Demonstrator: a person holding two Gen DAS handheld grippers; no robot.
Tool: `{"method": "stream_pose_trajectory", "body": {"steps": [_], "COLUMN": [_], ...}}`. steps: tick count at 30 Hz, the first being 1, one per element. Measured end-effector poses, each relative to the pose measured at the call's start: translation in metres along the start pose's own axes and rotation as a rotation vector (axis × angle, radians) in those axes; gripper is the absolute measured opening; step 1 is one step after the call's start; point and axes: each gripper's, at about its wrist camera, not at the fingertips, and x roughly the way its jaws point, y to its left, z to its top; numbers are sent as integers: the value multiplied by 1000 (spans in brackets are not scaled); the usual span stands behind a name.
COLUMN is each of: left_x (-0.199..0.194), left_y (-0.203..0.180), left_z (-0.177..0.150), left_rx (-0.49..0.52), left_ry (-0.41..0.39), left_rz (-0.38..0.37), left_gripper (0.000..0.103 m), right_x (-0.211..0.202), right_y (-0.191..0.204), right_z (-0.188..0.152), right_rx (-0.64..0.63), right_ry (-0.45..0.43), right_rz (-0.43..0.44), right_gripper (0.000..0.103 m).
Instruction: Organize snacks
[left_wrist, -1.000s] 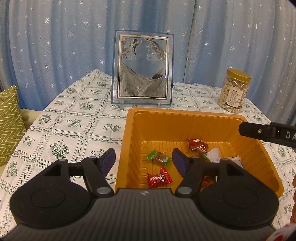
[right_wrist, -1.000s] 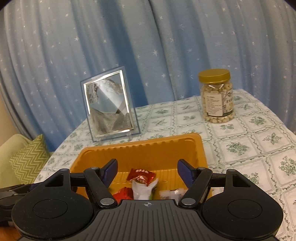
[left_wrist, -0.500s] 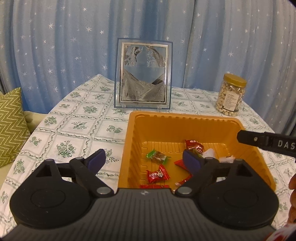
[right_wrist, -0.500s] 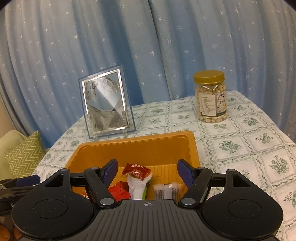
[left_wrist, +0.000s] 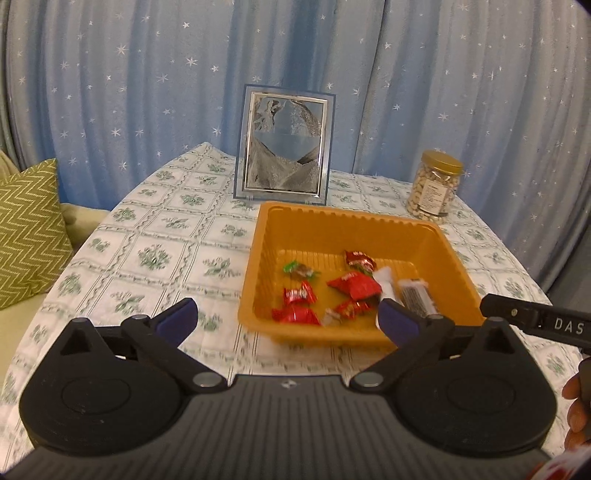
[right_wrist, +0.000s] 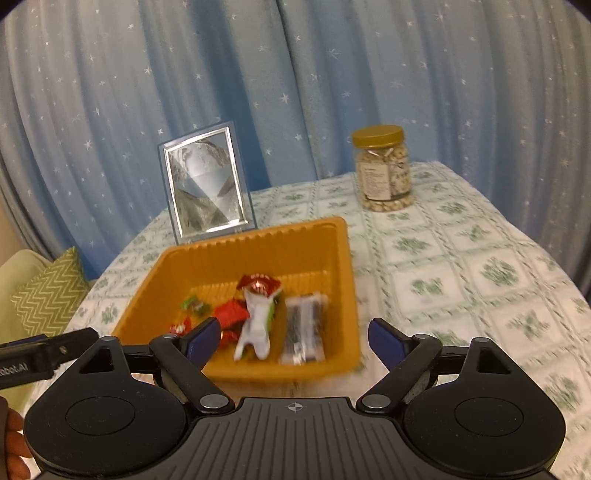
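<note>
Both tools stood wide with nothing between their jaws, which had just been opening: left tool (left_wrist: 286, 319), right tool (right_wrist: 291, 338). The snacks (left_wrist: 352, 286) lay inside the orange tray (left_wrist: 255, 266) on the bench (left_wrist: 166, 236).

- We see a blue curtain (left_wrist: 147, 92) with white stars behind the table (left_wrist: 166, 236).
- At left we see a green zigzag cushion (left_wrist: 29, 229) on a pale sofa (right_wrist: 18, 266).
</note>
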Motion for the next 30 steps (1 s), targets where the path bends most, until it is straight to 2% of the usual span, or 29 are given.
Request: {"method": "stream_pose_trajectory", "body": {"steps": [8,11,14,18,25,30], "left_x": [-67,-91,-117,-144,-185,-207], "left_y": [-9,-14,-20,-17,-11,-18], "left_z": [-10,-10,-13,-18,-27,-33], "left_rx": [-20,-18,4,-46,-84,-55], "left_ry": [1,18,-1,15,15,3], "left_rz": [-9,-2,24,18,53,63], "left_gripper": [103,103,103,103,103,103], "right_x": [-65,-89,-111,-136,-170,-188], "right_y": [8,17,25,31,43,50], "right_z": [-9,-9,-12,-19,-32,-42], "right_rx": [-42,-66,-84,-74,-101,-131], "right_ry": [46,68,75,95,111,124], "right_rz": [-32,-40,-39,-38,-40,-65], "right_gripper": [87,87,87,87,87,87]}}
